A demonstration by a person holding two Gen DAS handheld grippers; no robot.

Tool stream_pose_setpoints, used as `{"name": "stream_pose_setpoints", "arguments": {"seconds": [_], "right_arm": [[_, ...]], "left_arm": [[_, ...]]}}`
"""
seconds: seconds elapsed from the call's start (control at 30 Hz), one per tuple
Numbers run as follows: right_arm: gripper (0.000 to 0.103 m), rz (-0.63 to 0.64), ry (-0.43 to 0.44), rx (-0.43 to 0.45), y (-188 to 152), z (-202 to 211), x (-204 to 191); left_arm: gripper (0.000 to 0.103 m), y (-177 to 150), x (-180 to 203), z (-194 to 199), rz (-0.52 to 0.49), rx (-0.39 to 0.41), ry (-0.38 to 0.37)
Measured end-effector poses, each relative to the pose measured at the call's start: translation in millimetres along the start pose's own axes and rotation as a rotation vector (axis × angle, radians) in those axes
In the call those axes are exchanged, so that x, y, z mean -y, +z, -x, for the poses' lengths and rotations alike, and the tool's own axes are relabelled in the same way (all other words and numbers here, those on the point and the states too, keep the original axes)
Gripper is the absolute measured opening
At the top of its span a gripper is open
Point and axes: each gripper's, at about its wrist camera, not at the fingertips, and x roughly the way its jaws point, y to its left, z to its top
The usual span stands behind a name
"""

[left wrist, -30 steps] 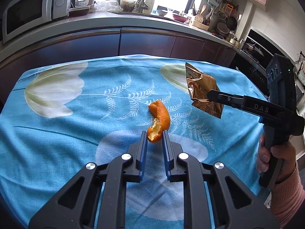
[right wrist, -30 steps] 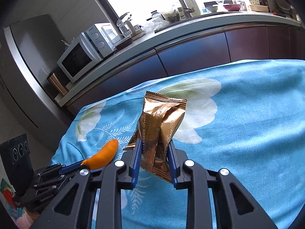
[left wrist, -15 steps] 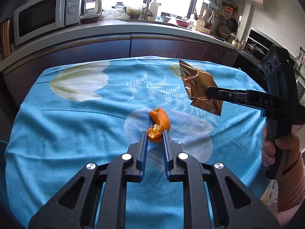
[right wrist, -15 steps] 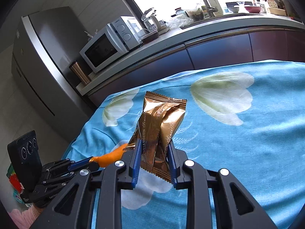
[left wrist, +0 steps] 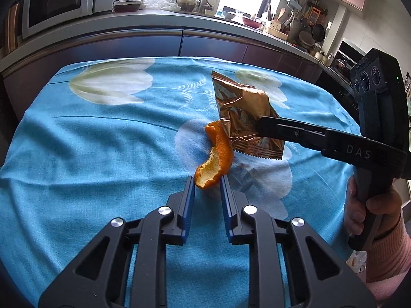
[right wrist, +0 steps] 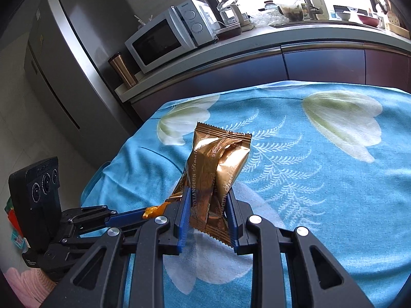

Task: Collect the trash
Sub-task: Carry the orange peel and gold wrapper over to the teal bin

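While both pieces of trash hang clear above the blue tablecloth (left wrist: 77, 154), the left gripper (left wrist: 207, 183) pinches the near end of the orange peel (left wrist: 217, 154), whose long axis curves away toward 12 o'clock. Just beside the peel's far end, at 1 o'clock, the right gripper (right wrist: 207, 200) is clamped on the lower part of the bronze wrapper (right wrist: 218, 169), which stands upright. No bin is in view, so I cannot tell which hand is nearer one.

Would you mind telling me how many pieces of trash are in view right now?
2. An orange peel is held between the left gripper's fingers, and a gold wrapper is clamped in the right gripper. Both hang above the blue tablecloth. More may lie out of view.
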Motion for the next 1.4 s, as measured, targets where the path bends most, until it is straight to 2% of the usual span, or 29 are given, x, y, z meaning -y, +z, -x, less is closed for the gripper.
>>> {"name": "stream_pose_setpoints", "arguments": {"seconds": [0.37, 0.47, 0.63, 0.87, 1.4], "right_arm": [[0.024, -0.001, -0.017, -0.014, -2, -8, -4], [0.024, -0.003, -0.013, -0.016, -2, -10, -4], [0.024, -0.009, -0.011, -0.015, -2, -10, -4], [0.024, -0.013, 0.000, -0.002, 0, -4, -6], [0.024, 0.006, 0.033, 0.033, 4, 9, -16]], "left_arm": [[0.020, 4, -3, -5, 0.044, -0.014, -0.022], [0.025, 4, 0, -6, 0.035, -0.013, -0.026], [0.019, 5, -1, -7, 0.054, -0.006, -0.021], [0.015, 2, -1, 2, 0.051, 0.030, 0.005], [0.014, -5, -2, 53, 0.027, 0.137, 0.073]]}}
